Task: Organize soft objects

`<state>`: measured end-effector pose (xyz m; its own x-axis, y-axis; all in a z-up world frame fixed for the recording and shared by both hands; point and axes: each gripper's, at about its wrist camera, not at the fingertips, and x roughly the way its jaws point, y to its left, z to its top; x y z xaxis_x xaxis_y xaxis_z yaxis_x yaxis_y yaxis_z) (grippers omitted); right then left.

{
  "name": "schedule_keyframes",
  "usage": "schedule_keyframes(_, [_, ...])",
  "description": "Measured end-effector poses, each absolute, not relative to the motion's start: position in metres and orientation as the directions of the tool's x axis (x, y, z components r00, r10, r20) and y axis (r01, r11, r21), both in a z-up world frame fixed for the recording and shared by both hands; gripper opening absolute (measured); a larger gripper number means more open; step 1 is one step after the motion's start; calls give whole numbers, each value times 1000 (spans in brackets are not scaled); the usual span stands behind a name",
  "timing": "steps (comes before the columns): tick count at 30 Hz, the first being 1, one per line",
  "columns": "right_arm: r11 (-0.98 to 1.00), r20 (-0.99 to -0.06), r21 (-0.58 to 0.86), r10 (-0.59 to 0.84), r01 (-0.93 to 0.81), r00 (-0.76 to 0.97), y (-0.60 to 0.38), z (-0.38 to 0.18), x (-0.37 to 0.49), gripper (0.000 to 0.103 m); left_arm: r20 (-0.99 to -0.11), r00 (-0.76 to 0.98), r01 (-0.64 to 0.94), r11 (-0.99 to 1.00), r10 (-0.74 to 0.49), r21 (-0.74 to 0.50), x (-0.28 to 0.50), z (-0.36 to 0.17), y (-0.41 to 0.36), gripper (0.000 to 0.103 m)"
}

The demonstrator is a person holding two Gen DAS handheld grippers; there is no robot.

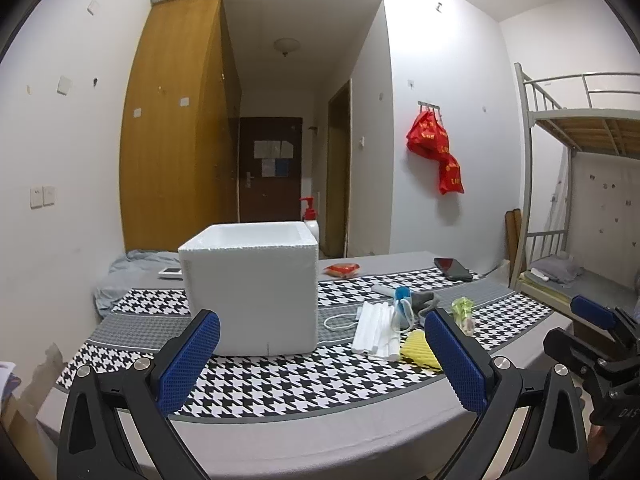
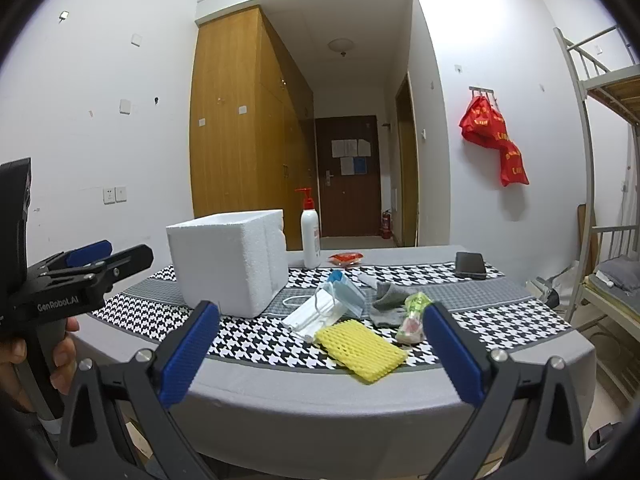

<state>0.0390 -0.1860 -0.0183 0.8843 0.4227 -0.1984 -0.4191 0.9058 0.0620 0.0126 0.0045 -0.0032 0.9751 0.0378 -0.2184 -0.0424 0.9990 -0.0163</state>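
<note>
A white foam box [image 1: 252, 292] [image 2: 230, 262] stands open-topped on the houndstooth table. To its right lies a pile of soft things: white and blue face masks [image 2: 326, 306] [image 1: 378, 330], a yellow foam net sleeve [image 2: 360, 350] [image 1: 418, 350], a grey sock [image 2: 386, 300] and a green-wrapped item [image 2: 414, 316] [image 1: 464, 310]. My left gripper [image 1: 320, 344] is open and empty, held before the box. My right gripper [image 2: 320, 334] is open and empty, near the table's front edge, facing the pile.
A pump bottle [image 2: 310, 236] stands behind the box. A red packet [image 2: 346, 258] and a black phone [image 2: 470, 265] lie at the table's far side. A bunk bed [image 1: 580, 200] stands at the right, wooden wardrobes [image 2: 240, 128] behind.
</note>
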Motion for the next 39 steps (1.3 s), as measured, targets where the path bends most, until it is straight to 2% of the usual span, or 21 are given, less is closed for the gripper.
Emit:
schedule_keyframes(8, [906, -200, 63, 422, -418, 885, -187, -20, 40, 103, -198, 979, -57, 998, 53, -16, 11, 1, 5, 102])
schedule_keyframes(39, [909, -210, 65, 416, -412, 885, -189, -24, 43, 103, -222, 974, -37, 999, 33, -12, 15, -1, 4, 102])
